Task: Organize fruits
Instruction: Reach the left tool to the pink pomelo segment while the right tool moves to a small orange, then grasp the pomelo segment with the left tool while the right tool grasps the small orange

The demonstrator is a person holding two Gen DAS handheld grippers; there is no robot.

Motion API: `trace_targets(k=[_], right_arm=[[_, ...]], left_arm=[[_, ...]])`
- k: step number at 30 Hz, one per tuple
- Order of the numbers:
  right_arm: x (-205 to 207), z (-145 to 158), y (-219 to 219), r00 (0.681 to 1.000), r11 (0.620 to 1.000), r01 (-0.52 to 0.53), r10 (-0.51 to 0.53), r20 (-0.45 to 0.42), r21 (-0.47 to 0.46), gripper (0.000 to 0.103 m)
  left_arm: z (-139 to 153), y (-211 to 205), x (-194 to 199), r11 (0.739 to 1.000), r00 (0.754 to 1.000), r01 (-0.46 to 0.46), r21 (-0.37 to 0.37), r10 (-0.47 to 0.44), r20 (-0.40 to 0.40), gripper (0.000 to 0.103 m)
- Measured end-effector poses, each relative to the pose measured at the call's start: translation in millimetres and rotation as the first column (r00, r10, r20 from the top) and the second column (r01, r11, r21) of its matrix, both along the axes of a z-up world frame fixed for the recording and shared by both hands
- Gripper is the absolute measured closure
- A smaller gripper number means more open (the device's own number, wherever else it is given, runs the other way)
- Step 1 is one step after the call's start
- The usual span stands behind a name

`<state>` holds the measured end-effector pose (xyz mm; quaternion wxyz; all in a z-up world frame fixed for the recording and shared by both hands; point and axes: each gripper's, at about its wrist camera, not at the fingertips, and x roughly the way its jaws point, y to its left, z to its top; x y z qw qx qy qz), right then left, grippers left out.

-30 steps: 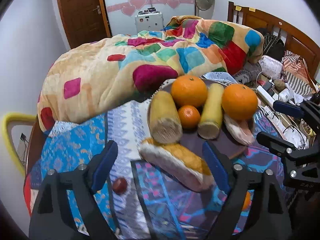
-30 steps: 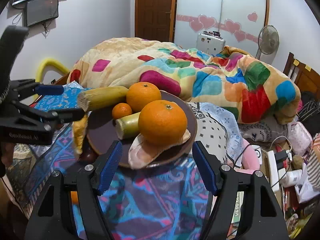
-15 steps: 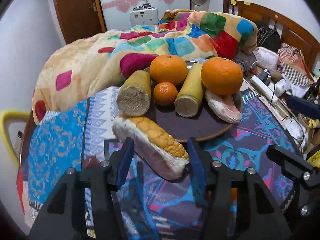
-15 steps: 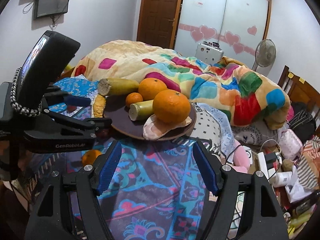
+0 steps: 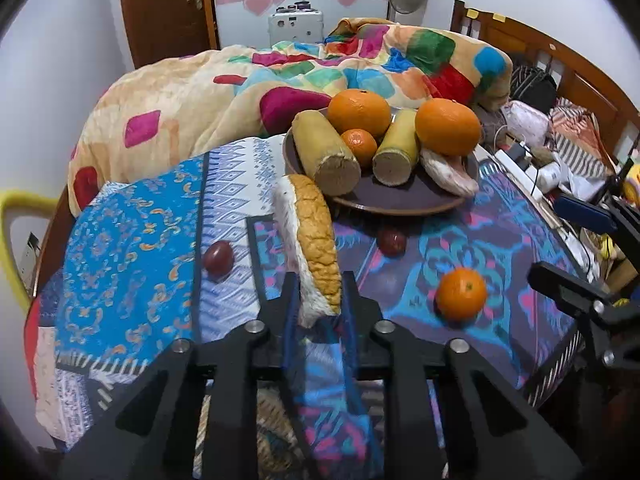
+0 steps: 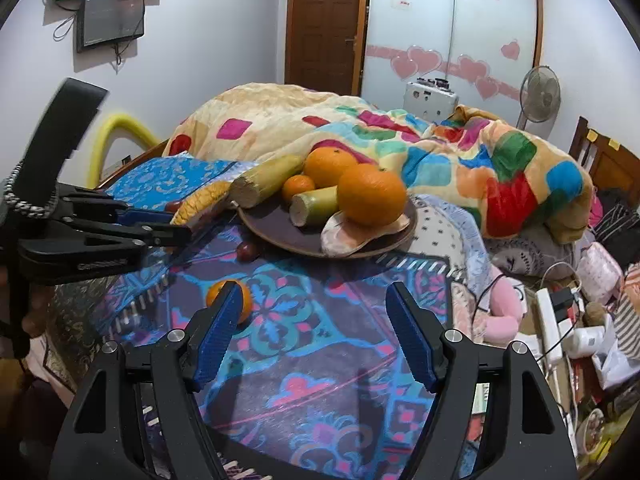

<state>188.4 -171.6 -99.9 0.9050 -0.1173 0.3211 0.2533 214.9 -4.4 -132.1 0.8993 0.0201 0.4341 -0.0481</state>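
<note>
My left gripper (image 5: 320,292) is closing its jaws, and the pads press on the near end of a yellow bumpy wedge with white pith (image 5: 316,236), which leans toward the brown plate (image 5: 380,204). On the plate lie two big oranges (image 5: 359,112), a small orange (image 5: 360,146), two corn-like cylinders (image 5: 324,152) and a pinkish peel (image 5: 448,174). A loose orange (image 6: 244,306) sits on the patterned cloth, partly behind the left finger of my right gripper (image 6: 314,296), which is open with nothing between its fingers. Two small dark red fruits (image 5: 218,258) lie on the cloth.
A colourful quilt (image 5: 240,92) is heaped behind the plate. Cables, a power strip (image 6: 550,320) and clutter fill the right side beside the wooden headboard (image 5: 560,64). The cloth's near edge drops off below the grippers. A yellow loop (image 5: 12,208) stands at the far left.
The left gripper moved in and closed from wide open onto the wedge's near end, and the wedge now stands more upright. The right gripper drew back from the plate, still open.
</note>
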Motion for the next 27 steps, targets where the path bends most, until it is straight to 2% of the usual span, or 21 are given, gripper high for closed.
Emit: trace_targets(k=[3, 5, 10, 14, 16, 18, 19, 20, 21, 23, 25, 27], right_arm=[[-2.9, -3.8, 6.3, 1.0, 1.0, -0.022, 0.022, -0.018, 0.002, 0.032], [-4.5, -6.0, 11.7, 0.999, 0.999, -0.035, 0.035, -0.024, 0.001, 0.032], [-5.4, -14.8, 25.9, 0.997, 0.998, -0.06, 0.06, -0.042, -0.012, 0.032], [-0.5, -21.3, 34.5, 0.995, 0.997, -0.077, 0.076, -0.07, -0.011, 0.033], [2.0, -24.3, 38.7, 0.993, 0.997, -0.082, 0.081, -0.08, -0.014, 0.042], [5.0, -27.9, 43.6, 0.99, 0.995, -0.094, 0.092, -0.103, -0.015, 0.052], [5.8, -30.0, 46.1, 0.989, 0.995, -0.101, 0.098, -0.111, -0.02, 0.06], [5.3, -31.4, 47.6, 0.988, 0.994, -0.105, 0.101, -0.116, -0.024, 0.063], [5.5, -32.4, 48.9, 0.989, 0.995, -0.1, 0.096, -0.113, -0.029, 0.069], [3.8, -33.0, 48.1, 0.99, 0.995, -0.097, 0.094, -0.103, -0.031, 0.072], [2.3, -31.4, 44.5, 0.991, 0.995, -0.094, 0.092, -0.097, -0.019, 0.072], [1.7, -28.5, 40.6, 0.992, 0.996, -0.092, 0.091, -0.093, -0.008, 0.072]], left_arm=[[2.0, 8.4, -9.2, 1.0, 1.0, 0.005, -0.01, -0.005, -0.009, 0.086], [3.8, 15.6, -13.5, 1.0, 1.0, -0.001, -0.022, 0.0, -0.015, 0.093], [3.9, 32.6, -31.3, 0.999, 0.999, 0.007, -0.037, -0.009, -0.035, 0.101], [2.1, 38.6, -45.3, 1.0, 0.999, 0.024, -0.019, -0.025, -0.038, 0.101], [4.7, 39.7, -49.5, 1.0, 0.999, 0.027, 0.004, -0.027, -0.019, 0.1], [7.8, 42.4, -49.1, 1.0, 1.0, 0.025, 0.013, -0.025, -0.009, 0.094], [9.3, 45.1, -46.5, 1.0, 1.0, 0.018, 0.007, -0.018, -0.007, 0.087], [10.0, 46.9, -44.4, 1.0, 1.0, 0.011, 0.005, -0.011, -0.004, 0.078], [10.5, 48.7, -40.7, 1.0, 1.0, 0.002, 0.007, -0.002, 0.002, 0.073], [9.2, 48.6, -33.2, 1.0, 1.0, -0.007, 0.028, 0.007, 0.012, 0.059], [5.0, 46.0, -22.4, 0.999, 1.0, -0.005, 0.05, 0.005, 0.006, 0.053], [-0.7, 42.6, -11.9, 0.997, 1.0, -0.002, 0.075, 0.003, -0.011, 0.053]])
